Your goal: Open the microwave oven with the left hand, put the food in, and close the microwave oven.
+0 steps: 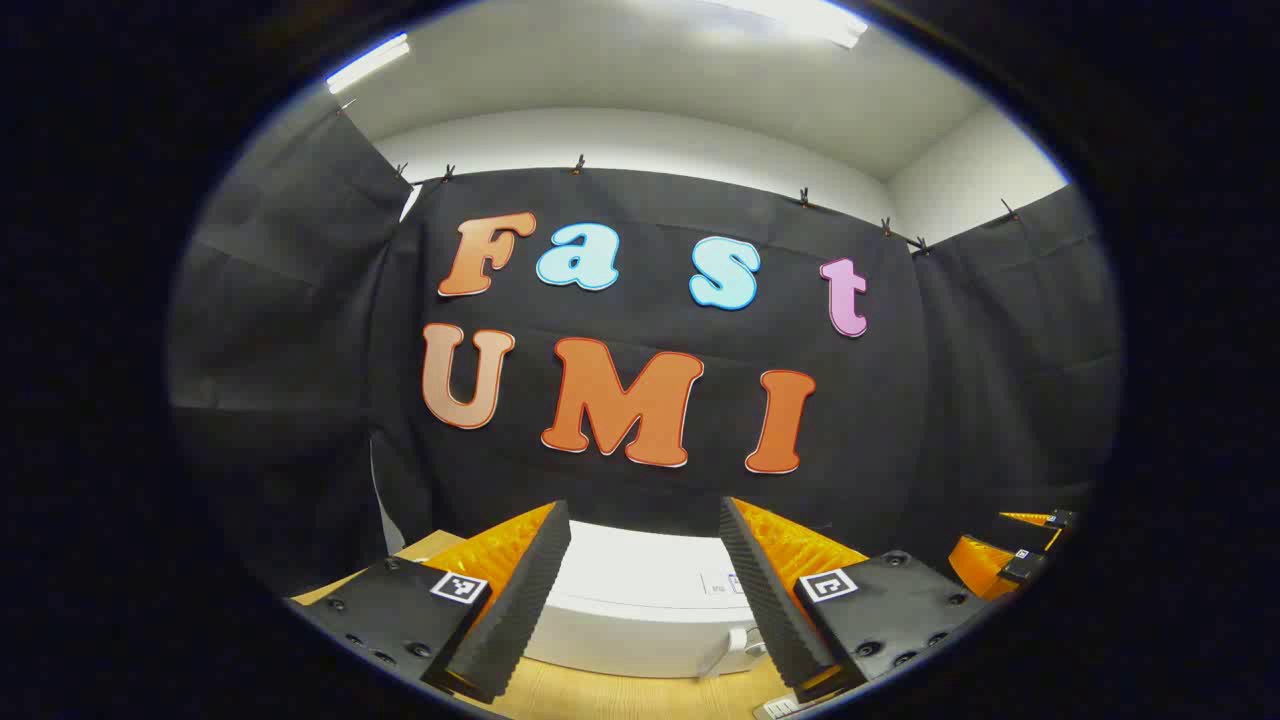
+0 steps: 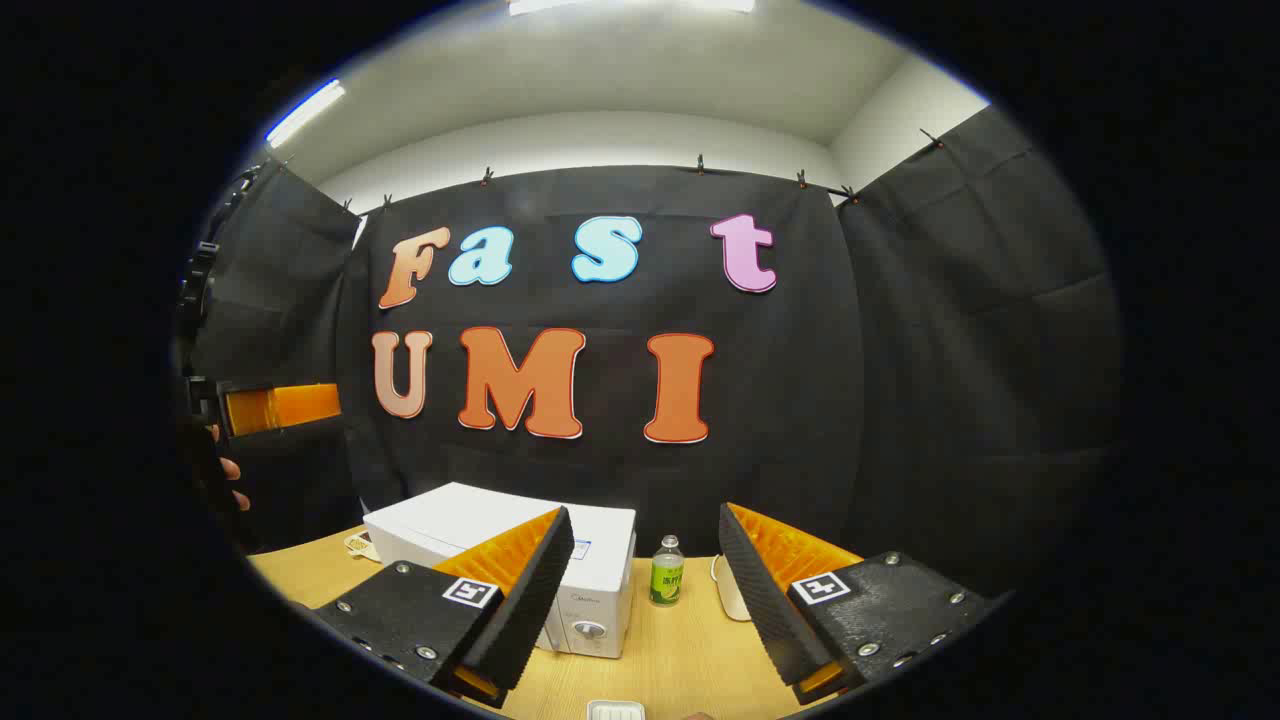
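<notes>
Sitting shut, white microwave (image 2: pixel 520 570), wooden table (image 2: pixel 680 650)

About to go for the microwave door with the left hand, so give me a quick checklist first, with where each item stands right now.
1. Left gripper open: ok.
2. Left gripper lined up with the microwave: ok, it sits between the fingers.
3. Microwave door shut, ready to open: ok.
4. Door handle located: cannot tell.
5. Right gripper open, holding nothing: ok.
6. Food located: cannot tell; a bottle stands right of the microwave, a small tray lies near the table's front edge.
</notes>
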Demonstrator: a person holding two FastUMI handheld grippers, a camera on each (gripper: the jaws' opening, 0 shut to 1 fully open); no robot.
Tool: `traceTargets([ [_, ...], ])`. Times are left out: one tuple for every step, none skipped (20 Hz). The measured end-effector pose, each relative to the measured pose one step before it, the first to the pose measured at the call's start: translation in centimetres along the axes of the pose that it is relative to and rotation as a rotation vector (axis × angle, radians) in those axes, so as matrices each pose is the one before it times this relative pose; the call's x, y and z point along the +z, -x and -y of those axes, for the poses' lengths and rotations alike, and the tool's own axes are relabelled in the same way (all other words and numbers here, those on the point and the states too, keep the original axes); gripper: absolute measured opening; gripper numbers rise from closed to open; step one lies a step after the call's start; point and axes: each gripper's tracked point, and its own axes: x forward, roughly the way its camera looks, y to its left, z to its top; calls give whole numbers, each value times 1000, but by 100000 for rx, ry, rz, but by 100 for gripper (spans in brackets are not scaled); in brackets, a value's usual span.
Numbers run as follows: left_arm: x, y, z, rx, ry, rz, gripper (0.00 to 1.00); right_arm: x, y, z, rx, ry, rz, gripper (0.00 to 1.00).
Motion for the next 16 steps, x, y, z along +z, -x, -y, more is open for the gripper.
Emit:
traceTargets([
  [204,-119,-208,360,-780,0,99,-61,19,-50,590,-296,-48,91],
  [-12,89,-5,165,-742,293,99,-92,-123,-52,1,-29,-320,91],
  [153,-98,-185,292,-839,368,99,-87,-93,-83,64,65,-369,91],
  [-164,-43,-269,602,-1104,31,99,-7,-110,-106,177,0,-165,91],
  [-24,6,-348,956,-1033,279,97,49,-39,-130,-78,-60,-11,91],
  [44,-60,-268,288,-631,264,95,1,-47,-88,-219,-212,26,91],
  [-154,-31,-84,-30,-565,-44,95,-42,5,-155,-161,-100,-61,91],
  [-148,-54,-288,91,-847,-32,95,-76,-52,-337,523,118,-203,91],
  [-14,-30,-187,-107,-499,316,97,-213,-71,-216,67,324,-464,91],
  [-165,-111,-206,-130,-380,118,97,-145,-50,-138,142,214,-415,91],
  [-238,-74,-200,-199,-316,165,96,-282,-64,-238,19,73,-563,91],
  [-1,-187,-217,-31,-239,27,95,-217,-31,-236,342,-306,-594,91],
  [-230,-22,-288,23,-256,-342,95,-328,-8,-255,11,-470,-1161,91],
  [-372,-15,-222,54,-509,-381,95,-317,35,-204,188,-756,-1243,91],
  [-246,31,-248,60,-918,-194,95,-242,-72,-217,98,-818,-1156,92],
  [-177,74,-101,-247,-1259,-31,95,-163,-13,-73,124,-698,-744,91],
])
